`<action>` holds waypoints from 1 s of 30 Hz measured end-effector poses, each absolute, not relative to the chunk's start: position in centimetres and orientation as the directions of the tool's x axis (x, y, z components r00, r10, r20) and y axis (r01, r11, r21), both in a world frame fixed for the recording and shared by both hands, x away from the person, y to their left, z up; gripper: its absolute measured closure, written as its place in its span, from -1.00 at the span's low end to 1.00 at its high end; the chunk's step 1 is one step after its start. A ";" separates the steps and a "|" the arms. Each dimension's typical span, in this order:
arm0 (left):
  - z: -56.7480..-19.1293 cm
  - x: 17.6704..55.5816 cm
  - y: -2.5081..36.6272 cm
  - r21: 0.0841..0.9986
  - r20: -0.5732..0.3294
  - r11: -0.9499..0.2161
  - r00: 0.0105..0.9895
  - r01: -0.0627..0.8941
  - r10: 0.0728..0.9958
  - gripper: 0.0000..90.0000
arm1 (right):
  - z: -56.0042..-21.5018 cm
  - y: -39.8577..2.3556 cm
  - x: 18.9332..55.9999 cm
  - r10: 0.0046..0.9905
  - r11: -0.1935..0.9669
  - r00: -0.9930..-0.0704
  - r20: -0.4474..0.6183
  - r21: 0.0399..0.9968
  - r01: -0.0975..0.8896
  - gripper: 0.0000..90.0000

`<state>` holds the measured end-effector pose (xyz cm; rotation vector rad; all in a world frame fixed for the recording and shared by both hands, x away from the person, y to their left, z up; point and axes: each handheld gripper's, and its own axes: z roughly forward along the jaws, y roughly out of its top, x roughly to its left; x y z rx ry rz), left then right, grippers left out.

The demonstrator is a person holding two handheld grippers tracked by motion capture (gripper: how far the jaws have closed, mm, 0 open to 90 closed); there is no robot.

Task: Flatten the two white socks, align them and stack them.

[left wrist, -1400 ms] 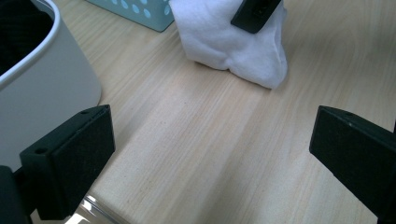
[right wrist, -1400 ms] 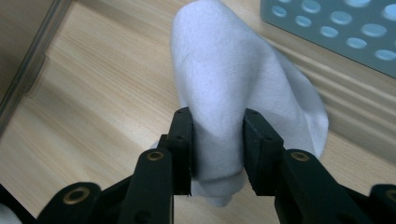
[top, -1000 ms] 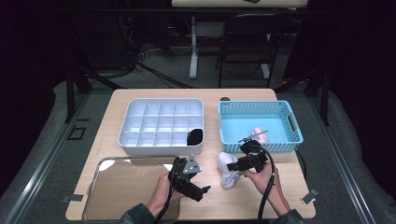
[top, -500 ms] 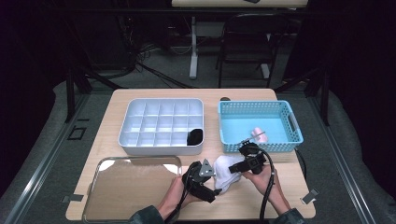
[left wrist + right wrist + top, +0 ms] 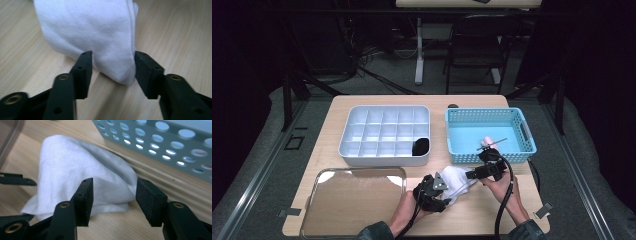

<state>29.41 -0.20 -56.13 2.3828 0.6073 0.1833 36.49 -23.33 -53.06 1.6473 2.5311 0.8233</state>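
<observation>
A white folded cloth [image 5: 457,179] lies on the wooden table in front of the blue basket. My left gripper [image 5: 445,194] meets it from the left. In the left gripper view the cloth's narrow end [image 5: 112,50] fills the gap, and both pads press its sides. Those jaws have just been closing. My right gripper [image 5: 471,175] comes in from the right. Its jaws have just been opening and now stand open, with a corner of the cloth [image 5: 75,167] lying loose between them.
The blue perforated basket [image 5: 492,158] holds a pink item [image 5: 487,142] and stands just behind the cloth; its wall [image 5: 160,142] is close to my right gripper. A white compartment tray [image 5: 382,161] has a black item [image 5: 420,146] in one cell. A clear tray [image 5: 354,200] lies front left.
The left hand has moved right to the cloth and its jaws have narrowed around the cloth's end. The right hand has sunk a little, and the cloth now spreads lower on the table.
</observation>
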 end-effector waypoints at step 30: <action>-56.4 30.1 1.2 0.663 -0.081 -0.616 0.859 0.425 0.505 0.88 | -51.8 -22.8 35.7 0.863 0.284 -0.416 0.287 0.405 0.869 0.88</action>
